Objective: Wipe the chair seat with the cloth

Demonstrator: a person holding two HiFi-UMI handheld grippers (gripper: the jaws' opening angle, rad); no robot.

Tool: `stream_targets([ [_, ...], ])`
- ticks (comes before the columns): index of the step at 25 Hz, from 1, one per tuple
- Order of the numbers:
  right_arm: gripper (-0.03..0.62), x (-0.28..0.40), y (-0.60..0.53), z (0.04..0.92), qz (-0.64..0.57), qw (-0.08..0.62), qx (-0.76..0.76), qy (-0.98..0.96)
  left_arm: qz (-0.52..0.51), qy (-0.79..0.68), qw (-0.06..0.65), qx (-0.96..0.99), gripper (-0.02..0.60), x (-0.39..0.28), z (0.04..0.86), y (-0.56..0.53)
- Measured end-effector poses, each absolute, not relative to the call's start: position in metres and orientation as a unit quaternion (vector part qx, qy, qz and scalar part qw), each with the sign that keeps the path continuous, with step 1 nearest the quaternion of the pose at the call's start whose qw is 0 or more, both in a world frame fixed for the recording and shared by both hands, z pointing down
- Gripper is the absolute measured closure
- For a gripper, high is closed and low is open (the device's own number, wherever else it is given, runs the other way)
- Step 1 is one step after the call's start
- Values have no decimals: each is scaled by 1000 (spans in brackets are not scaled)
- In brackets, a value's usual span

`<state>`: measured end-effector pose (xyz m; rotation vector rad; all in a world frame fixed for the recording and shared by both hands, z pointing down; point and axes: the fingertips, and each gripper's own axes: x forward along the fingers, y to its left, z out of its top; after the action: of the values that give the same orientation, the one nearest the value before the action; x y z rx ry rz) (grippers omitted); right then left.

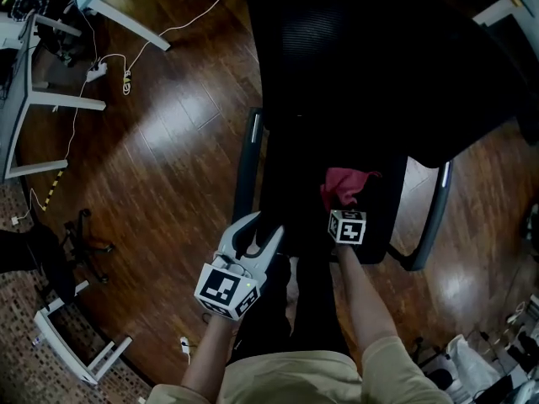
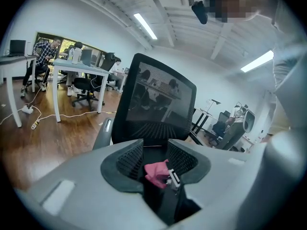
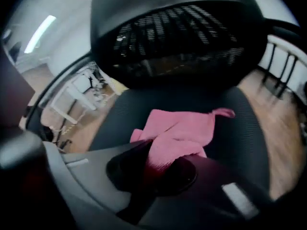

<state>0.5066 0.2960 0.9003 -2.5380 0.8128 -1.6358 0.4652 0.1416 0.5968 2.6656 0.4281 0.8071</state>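
Cloth (image 3: 180, 133), pinched in the right gripper (image 3: 160, 163): we note soft pink fabric, matt, slightly napped. Chair seat (image 3: 240, 123), beyond those fingertips: black woven mesh, matt, finely ribbed. Backrest (image 2: 156, 97), ahead of the left gripper (image 2: 156, 170): open black mesh, see-through. Its pads (image 2: 128, 159): black, ridged, set in smooth matt grey plastic. Floor (image 1: 168, 133), beside its fingers: dark wood boards, glossy, mirroring the lights.

On the black mesh chair seat (image 1: 295, 183), a crumpled pink cloth (image 1: 344, 185); below it, glossy dark wooden floor (image 1: 168, 141) with white cables (image 1: 126, 61).
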Motion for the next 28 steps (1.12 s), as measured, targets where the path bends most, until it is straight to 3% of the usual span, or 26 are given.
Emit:
stream_targets([
  [4,577,449,122,871,-486,38,-756,438,281,137,152,938,433,455,587,126],
  [7,577,435,81,889,-510,38,-743,432,293,130,140,937,433,443,588,114],
  [11,577,455,150,920,-526,-15,-772,357,300,128,143,934,433,429,593,106],
  [17,577,509,423,928,-557,-38,-824,98,303,172,160,923,433,436,609,141],
  [21,577,520,523,912,-567,-47,-822,-6,304,193,164,919,433,439,606,161],
  [24,577,517,499,921,-568,-37,-822,15,306,190,162,919,433,432,613,159],
  [28,577,485,312,902,-532,50,-816,219,314,167,158,921,433,426,614,134],
])
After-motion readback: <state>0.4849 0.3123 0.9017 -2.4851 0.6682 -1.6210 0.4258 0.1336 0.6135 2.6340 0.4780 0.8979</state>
